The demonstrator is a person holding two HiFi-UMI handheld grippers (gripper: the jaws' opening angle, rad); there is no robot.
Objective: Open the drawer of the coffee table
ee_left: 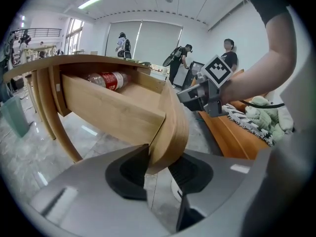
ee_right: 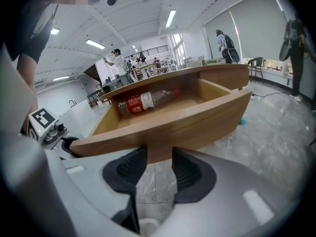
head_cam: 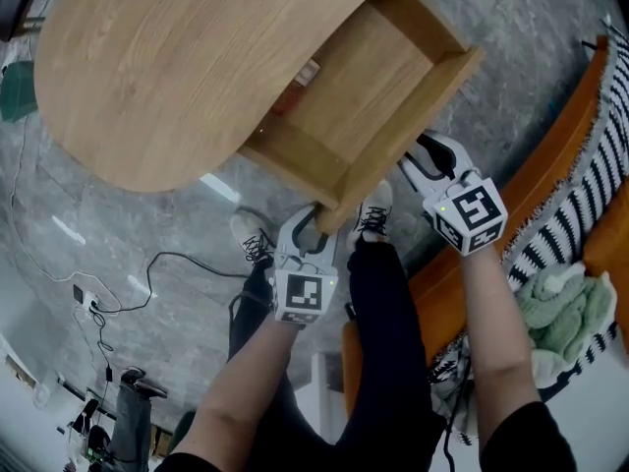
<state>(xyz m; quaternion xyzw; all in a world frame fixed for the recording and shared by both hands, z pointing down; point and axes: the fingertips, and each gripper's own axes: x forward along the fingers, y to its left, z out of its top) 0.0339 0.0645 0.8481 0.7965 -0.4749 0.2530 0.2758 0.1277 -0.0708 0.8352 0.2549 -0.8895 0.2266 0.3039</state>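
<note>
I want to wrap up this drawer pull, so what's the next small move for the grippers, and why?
Probably open both jaws and let go. The drawer stands well out from under the tabletop, bottle in view, and the left gripper and right gripper each clamp the drawer front, so little pull seems left.

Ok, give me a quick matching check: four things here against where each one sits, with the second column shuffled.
1 bottle
2 left gripper
3 green cloth
4 black cable

A on the grey floor
B on the orange sofa
C lying inside the open drawer
D at one end of the drawer's front

Pairs: 1-C, 2-D, 3-B, 4-A.
</note>
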